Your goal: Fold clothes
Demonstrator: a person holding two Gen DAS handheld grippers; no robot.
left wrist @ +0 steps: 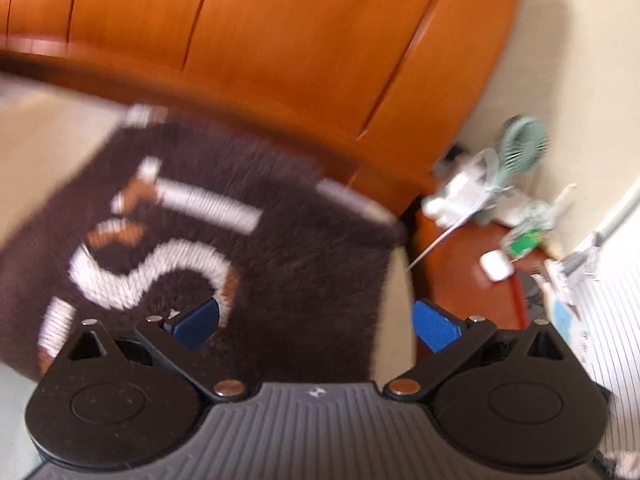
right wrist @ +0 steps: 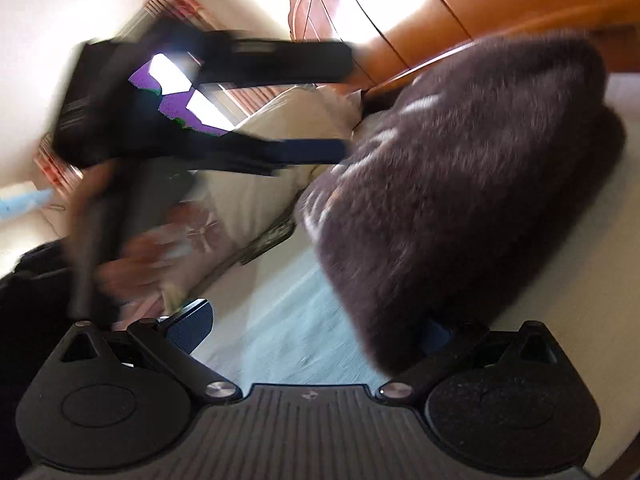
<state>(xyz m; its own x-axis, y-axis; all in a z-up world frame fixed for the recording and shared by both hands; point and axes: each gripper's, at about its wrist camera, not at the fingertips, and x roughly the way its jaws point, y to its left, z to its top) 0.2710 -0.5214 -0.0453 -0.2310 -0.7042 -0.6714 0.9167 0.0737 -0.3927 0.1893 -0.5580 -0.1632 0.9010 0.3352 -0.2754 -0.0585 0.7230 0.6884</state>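
Observation:
A dark brown fuzzy sweater (left wrist: 280, 248) with white and tan lettering lies on the cream bed sheet (left wrist: 48, 152), blurred by motion. My left gripper (left wrist: 316, 326) hovers over its near edge, blue pads wide apart and nothing between them. In the right wrist view the same sweater (right wrist: 460, 184) is a thick bundle at the right. My right gripper (right wrist: 314, 330) is open, and its right finger is partly hidden under the sweater's near edge. The left gripper (right wrist: 346, 106) shows there too, open, with a person's hand (right wrist: 132, 264) on its handle.
An orange wooden headboard (left wrist: 280, 52) stands behind the bed. A wooden nightstand (left wrist: 464, 276) at the right carries a green fan (left wrist: 524, 142), a white case (left wrist: 496, 266) and clutter. Pillows (right wrist: 276, 168) lie by the headboard. Striped bedding (left wrist: 612, 320) is at the far right.

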